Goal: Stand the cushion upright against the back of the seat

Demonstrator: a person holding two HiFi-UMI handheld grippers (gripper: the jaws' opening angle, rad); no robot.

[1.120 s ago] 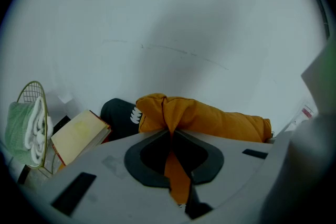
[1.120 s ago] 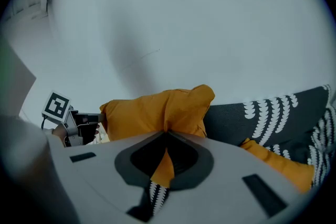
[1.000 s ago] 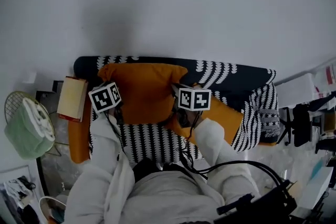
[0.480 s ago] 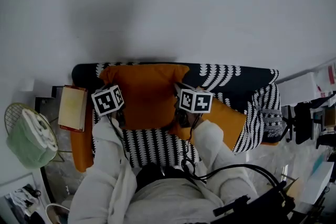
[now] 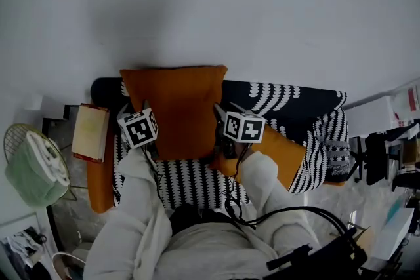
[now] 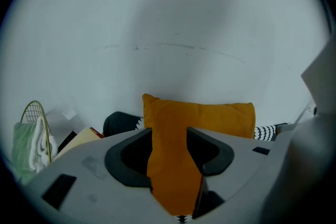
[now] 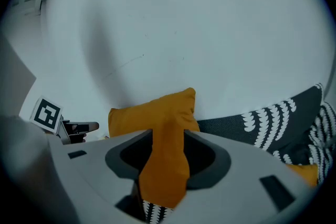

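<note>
2 grippers of mine, left and right, have just been opening, jaws loose around the orange cushion standing upright against the sofa back.

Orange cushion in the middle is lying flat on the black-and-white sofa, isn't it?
No, it isn't flat. The orange cushion in the middle stands upright against the back of the black-and-white sofa, as the left gripper view shows.
</note>
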